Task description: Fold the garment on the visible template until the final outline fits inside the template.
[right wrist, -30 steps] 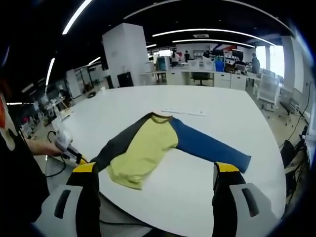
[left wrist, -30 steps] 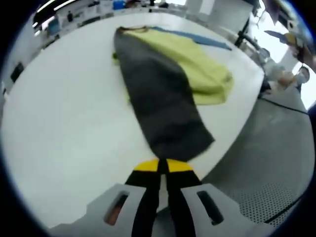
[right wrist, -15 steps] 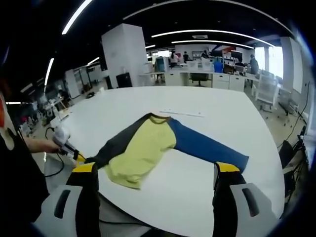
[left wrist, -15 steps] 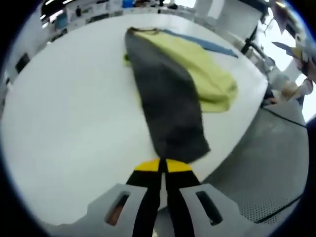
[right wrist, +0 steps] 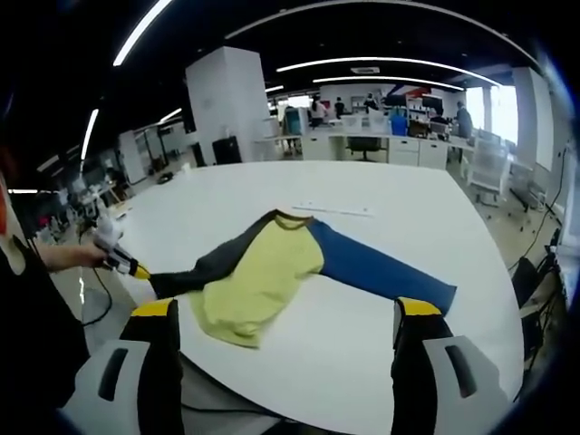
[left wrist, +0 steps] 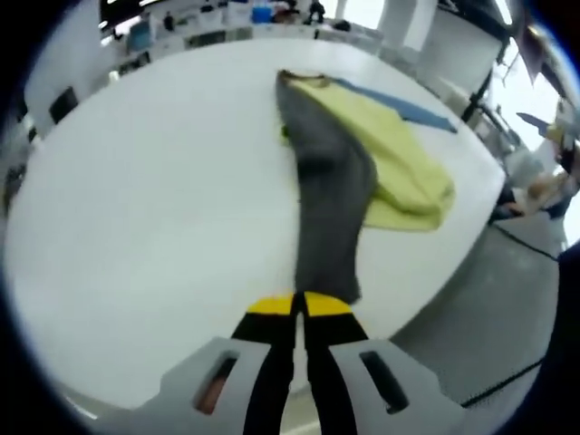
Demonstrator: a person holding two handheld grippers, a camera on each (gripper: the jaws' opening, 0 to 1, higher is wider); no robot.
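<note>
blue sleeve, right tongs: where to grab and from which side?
Take the blue sleeve at its cuff end, coming in low from the near table edge with the open right tongs. The sleeve lies flat and straight, with its cuff the free end nearest those tongs. The left tongs are shut on the grey sleeve, pulling it out taut.

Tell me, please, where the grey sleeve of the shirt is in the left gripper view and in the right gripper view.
Left gripper view: the grey sleeve runs from the collar down the middle to the shut left gripper, which holds its cuff.
Right gripper view: the sleeve lies left of centre, stretched toward the left gripper at the table edge.
Shared landmark: the yellow body beside the sleeve.
</note>
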